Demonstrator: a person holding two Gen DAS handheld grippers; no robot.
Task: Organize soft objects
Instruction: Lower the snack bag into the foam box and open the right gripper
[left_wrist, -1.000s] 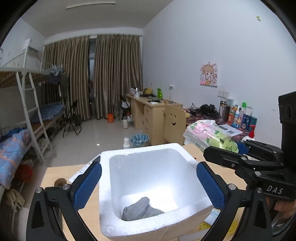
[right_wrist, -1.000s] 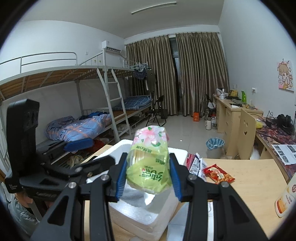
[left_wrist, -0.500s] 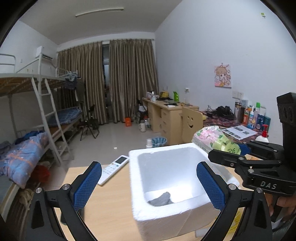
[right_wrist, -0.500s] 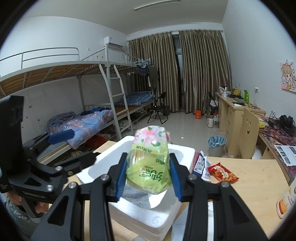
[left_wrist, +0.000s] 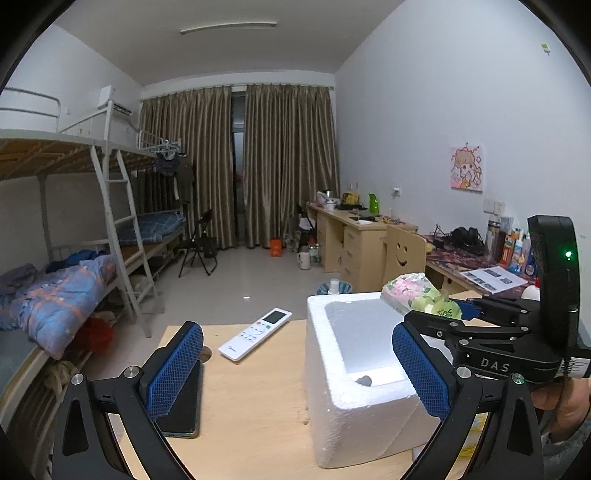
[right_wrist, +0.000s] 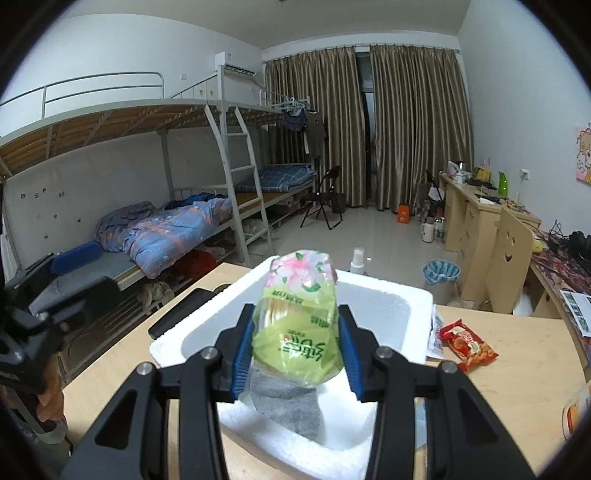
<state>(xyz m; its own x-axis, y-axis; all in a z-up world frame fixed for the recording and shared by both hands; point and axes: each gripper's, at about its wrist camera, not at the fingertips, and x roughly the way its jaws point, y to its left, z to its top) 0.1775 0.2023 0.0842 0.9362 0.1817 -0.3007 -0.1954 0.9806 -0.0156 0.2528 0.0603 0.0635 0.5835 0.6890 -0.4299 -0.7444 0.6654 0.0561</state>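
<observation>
We hold the green tissue pack (right_wrist: 297, 321) clamped between the right gripper (right_wrist: 295, 354) pads, poised above the white foam box (right_wrist: 391, 295), where 1 grey cloth (right_wrist: 288, 402) already lies. Our left gripper (left_wrist: 295, 363) stands wide and empty beside the box, over the table (left_wrist: 251, 406). Next, we judge, we lower the pack inside and release it.

Black grippers (left_wrist: 295, 369) (blue gridded pads (left_wrist: 173, 369))
</observation>
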